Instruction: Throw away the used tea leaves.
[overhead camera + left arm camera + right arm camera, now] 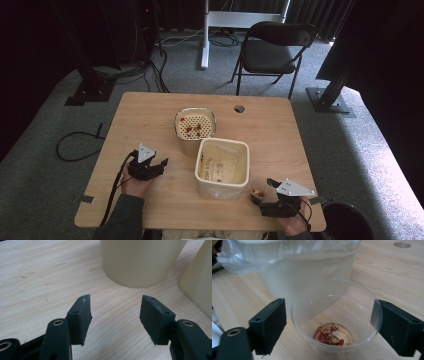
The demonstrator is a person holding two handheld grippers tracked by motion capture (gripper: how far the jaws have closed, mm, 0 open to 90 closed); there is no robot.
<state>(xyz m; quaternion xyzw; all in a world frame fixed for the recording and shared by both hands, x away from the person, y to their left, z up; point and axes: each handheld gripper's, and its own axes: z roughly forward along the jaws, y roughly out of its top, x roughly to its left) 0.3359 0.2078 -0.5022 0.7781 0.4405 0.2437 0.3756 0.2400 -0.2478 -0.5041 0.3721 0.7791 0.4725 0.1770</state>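
Right claw sits low at the near right corner of the bench, its jaws spread wide around a clear plastic cup. The cup stands upright between the two black pads; the right pad looks to be at the cup's rim, the left pad just beside it with a sliver of gap, so a firm squeeze cannot be confirmed. Down in the cup's bottom lies a small heap of red and brown scraps. Right behind the cup rises the bin, lined with a thin plastic bag that folds over its rim. From above, the cup shows as a small spot just right of the bin, with the right claw at it. Left claw rests over the near left of the bench, jaws half spread with nothing between them, aimed at the strainer pot beyond the bin.
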